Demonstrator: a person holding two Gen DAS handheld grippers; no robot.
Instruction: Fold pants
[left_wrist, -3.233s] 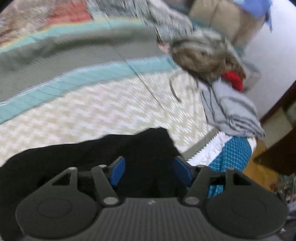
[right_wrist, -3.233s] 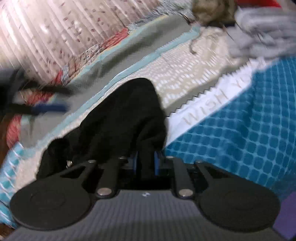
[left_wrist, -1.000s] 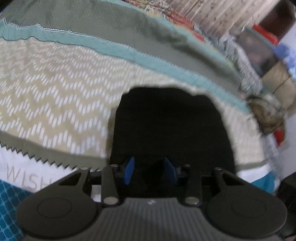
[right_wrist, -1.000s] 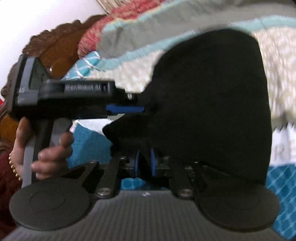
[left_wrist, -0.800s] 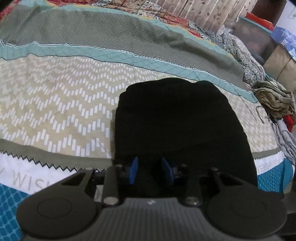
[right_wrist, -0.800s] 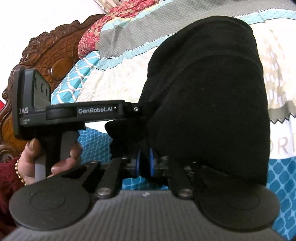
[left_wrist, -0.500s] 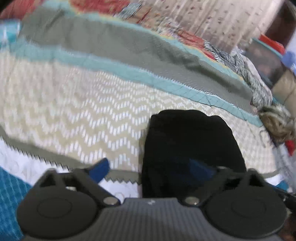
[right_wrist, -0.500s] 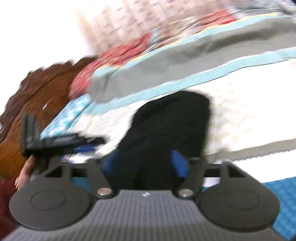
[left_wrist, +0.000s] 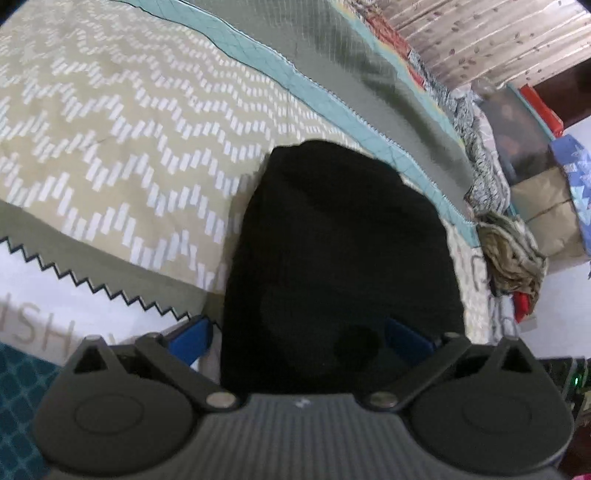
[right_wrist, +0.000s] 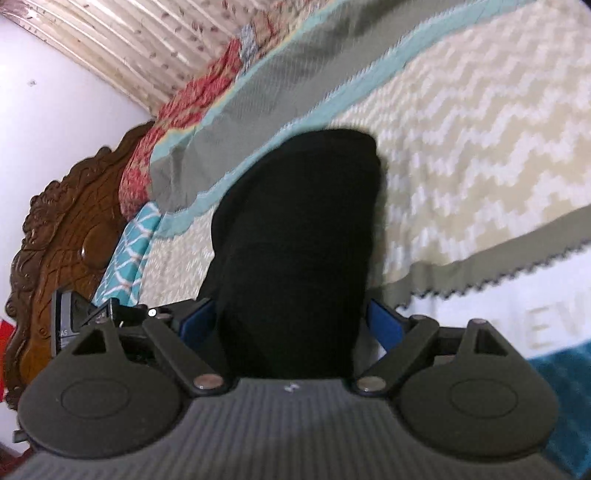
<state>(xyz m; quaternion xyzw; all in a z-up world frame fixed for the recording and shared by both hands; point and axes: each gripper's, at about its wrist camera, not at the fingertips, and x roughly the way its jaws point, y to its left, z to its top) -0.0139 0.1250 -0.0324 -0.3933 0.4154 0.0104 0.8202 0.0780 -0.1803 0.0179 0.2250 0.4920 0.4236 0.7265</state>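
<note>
Lying folded on the patterned bedspread (left_wrist: 110, 110), black pants (left_wrist: 340, 258) stretching lengthwise straight ahead of both grippers; left gripper (left_wrist: 299, 339) spread wide, released, straddling the near edge; right gripper (right_wrist: 291, 325) still opening, pads clear of cloth

A bed (left_wrist: 110, 122) under a patchwork bedspread (right_wrist: 480, 122) carries everything: beige chevron panel, grey and teal bands, a white strip with letters, blue lattice at the near edge; a carved wooden headboard (right_wrist: 62, 236) stands at one end. Folded black pants (left_wrist: 340, 240) lie flat on the chevron panel; a crumpled pile of clothes (left_wrist: 513, 254) sits near the bed's far corner.
</note>
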